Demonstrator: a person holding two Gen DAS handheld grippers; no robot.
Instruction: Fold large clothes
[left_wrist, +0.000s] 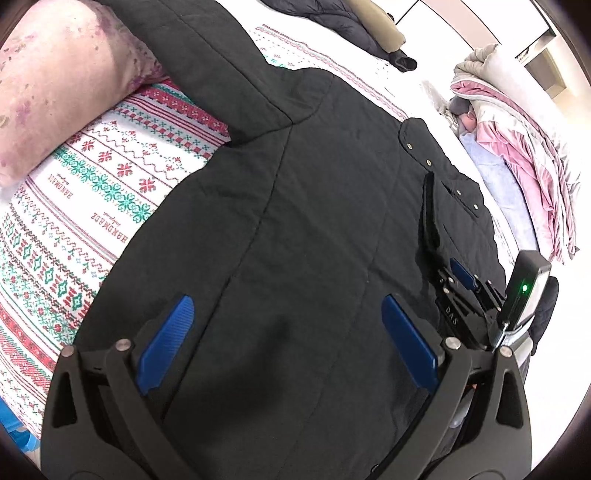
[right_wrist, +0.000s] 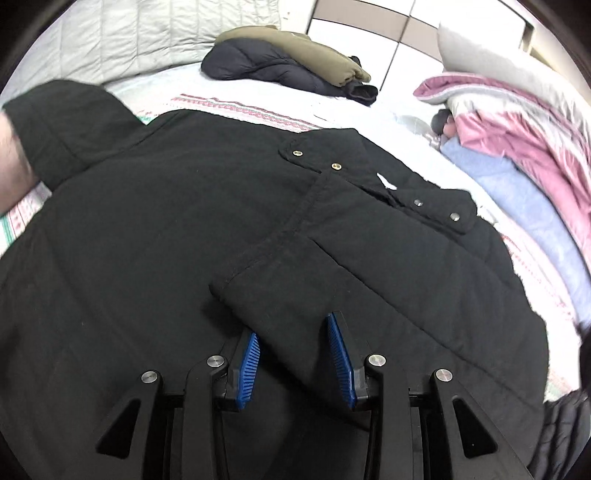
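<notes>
A large black padded coat (left_wrist: 295, 229) lies spread on the bed; it also fills the right wrist view (right_wrist: 147, 229). Its snap-button placket (right_wrist: 424, 206) runs toward the right, and one sleeve (right_wrist: 295, 288) is folded across the body. My left gripper (left_wrist: 288, 325) is open and empty, hovering over the coat's back. My right gripper (right_wrist: 293, 332) has its blue pads on either side of the sleeve's cuff end, jaws partly closed around it. The right gripper also shows at the right in the left wrist view (left_wrist: 461, 280).
A patterned red-green-white bedsheet (left_wrist: 92, 192) covers the bed. A pink pillow (left_wrist: 55, 92) lies at the left. A dark navy and olive jacket pile (right_wrist: 288, 66) lies at the far side. Pink and grey bedding (right_wrist: 517, 122) is heaped at the right.
</notes>
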